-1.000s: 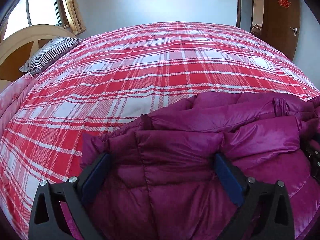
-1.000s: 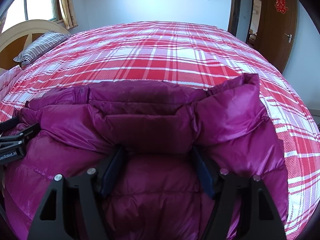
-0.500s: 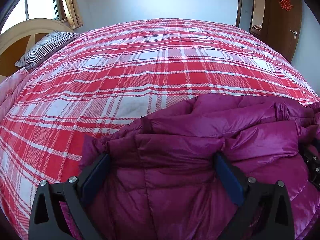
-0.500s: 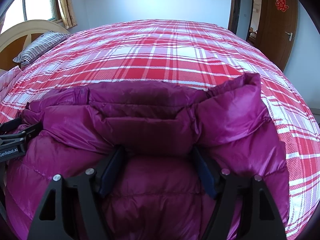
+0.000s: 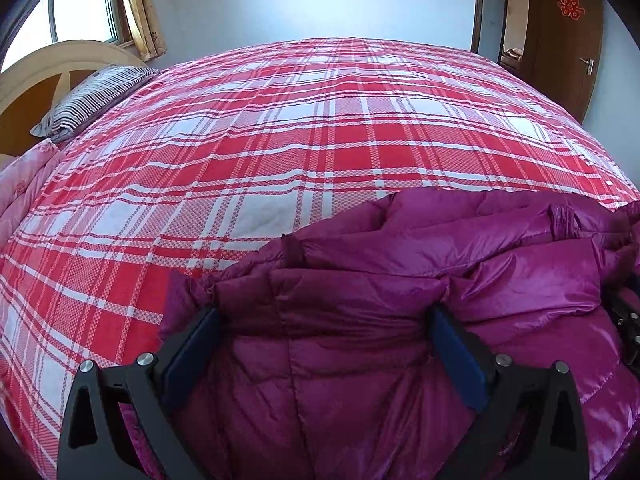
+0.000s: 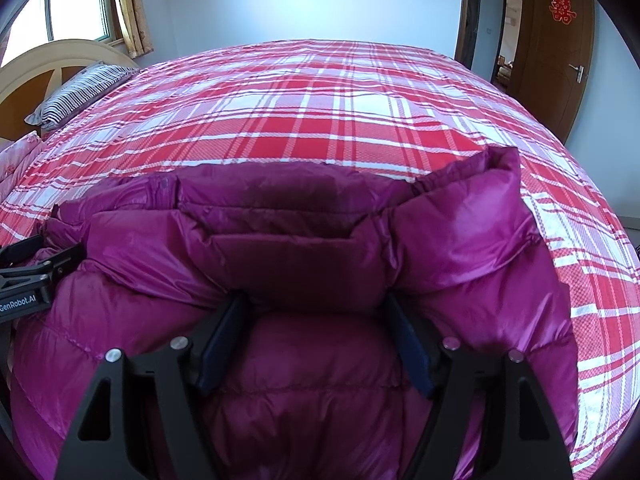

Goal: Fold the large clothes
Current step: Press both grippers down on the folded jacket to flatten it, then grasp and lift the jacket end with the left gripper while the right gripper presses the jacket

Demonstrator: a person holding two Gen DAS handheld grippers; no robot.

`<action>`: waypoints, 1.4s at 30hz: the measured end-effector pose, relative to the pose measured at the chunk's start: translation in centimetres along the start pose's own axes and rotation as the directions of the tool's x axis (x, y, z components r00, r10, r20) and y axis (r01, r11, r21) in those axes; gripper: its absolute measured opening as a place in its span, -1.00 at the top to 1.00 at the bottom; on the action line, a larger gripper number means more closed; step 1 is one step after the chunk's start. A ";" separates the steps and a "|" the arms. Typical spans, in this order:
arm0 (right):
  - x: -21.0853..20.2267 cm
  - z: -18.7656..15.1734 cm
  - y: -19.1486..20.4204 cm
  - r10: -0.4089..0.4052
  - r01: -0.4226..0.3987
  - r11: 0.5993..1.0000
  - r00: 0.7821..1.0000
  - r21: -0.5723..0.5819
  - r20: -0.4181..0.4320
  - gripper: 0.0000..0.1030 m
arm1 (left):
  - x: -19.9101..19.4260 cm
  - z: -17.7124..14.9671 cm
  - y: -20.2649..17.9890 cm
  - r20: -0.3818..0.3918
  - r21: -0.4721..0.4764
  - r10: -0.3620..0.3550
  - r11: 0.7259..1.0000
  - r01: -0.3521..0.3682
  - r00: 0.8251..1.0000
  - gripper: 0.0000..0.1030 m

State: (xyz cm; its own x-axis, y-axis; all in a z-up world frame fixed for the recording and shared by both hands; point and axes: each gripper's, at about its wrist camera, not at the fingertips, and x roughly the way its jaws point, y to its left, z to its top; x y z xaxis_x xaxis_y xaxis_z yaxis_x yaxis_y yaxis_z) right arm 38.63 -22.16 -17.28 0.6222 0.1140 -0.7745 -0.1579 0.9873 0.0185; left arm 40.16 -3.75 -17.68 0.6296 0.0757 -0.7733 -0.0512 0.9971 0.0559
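Jacket: a puffy purple jacket (image 5: 400, 320) lies on the near part of the bed, bunched in thick folds under both claws
Left claw: the left claw (image 5: 326, 344) has its fingers spread wide, with a broad quilted fold of the jacket between the blue pads; whether the pads press the cloth I cannot tell
Right claw: the right claw (image 6: 316, 336) also stands wide apart astride a padded fold; grip cannot be told
Edges: in the left view the jacket's edge ends near the middle of the bed, with a small cuff sticking out at its left corner; in the right view a raised flap stands up on the right side, close to the bed's right edge
Open room: the bedspread (image 5: 320, 128) beyond the jacket stretches flat toward the far wall
Material: shiny, smooth cloth with stitched seams and soft bulges; the bedspread is red and white plaid
Around: a striped pillow (image 5: 92, 100) by the curved headboard (image 5: 40, 64) far left, a window (image 6: 76, 4) with curtain, a brown door (image 6: 552, 48) far right
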 end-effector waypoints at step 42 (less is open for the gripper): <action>-1.7 -2.2 5.8 0.095 -0.093 0.995 0.995 -0.039 0.034 -0.68 | -9.8 -12.3 11.9 0.067 -0.198 -0.385 0.899 0.391 0.920 -0.97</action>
State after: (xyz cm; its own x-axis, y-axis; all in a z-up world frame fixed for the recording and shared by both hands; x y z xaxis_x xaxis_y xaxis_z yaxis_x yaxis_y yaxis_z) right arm 34.94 -16.93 -17.24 0.6302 0.2107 -0.7473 -0.2449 0.9673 0.0662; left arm 23.89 7.36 -17.21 0.6510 -0.3144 -0.6909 0.0464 0.9250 -0.3772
